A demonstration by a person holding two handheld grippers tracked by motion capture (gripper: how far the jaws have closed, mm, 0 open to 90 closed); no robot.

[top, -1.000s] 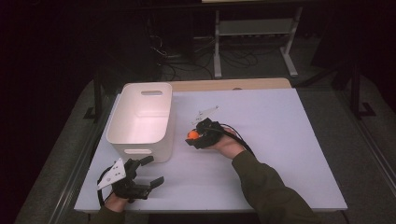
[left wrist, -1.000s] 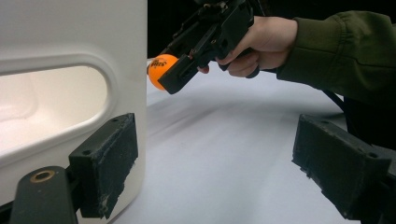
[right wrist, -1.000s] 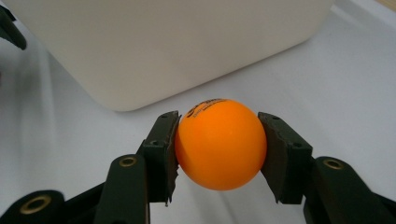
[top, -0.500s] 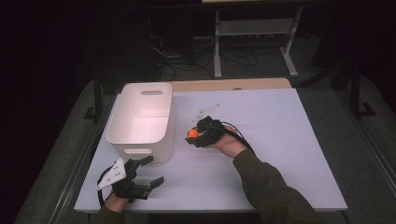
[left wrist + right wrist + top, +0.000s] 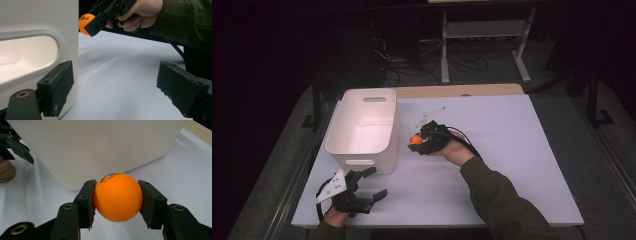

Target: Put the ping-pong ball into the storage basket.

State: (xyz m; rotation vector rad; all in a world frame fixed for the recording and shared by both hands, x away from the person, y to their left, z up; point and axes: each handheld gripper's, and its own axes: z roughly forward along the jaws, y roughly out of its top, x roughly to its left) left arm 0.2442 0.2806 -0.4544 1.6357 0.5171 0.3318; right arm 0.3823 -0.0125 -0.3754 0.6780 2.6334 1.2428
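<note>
An orange ball (image 5: pixel 117 197) with dark print sits clamped between the pads of my right gripper (image 5: pixel 117 202), which is shut on it. In the high view that gripper (image 5: pixel 418 142) holds the orange ball (image 5: pixel 414 140) just right of the white bin (image 5: pixel 362 150), above the table. From the left gripper view the orange ball (image 5: pixel 85 22) hangs beside the white bin's (image 5: pixel 37 20) corner. My left gripper (image 5: pixel 371 185) rests near the front left of the table, open, nothing between its pads (image 5: pixel 58 87), close to the bin's handle end.
The white table (image 5: pixel 512 165) stretches to the right of the bin. A wooden strip (image 5: pixel 457 91) runs along the far edge. A metal shelf frame (image 5: pixel 484 35) and cables stand on the dark floor behind.
The right gripper with the ball has drifted slightly left, toward the bin. The left gripper has stayed put.
</note>
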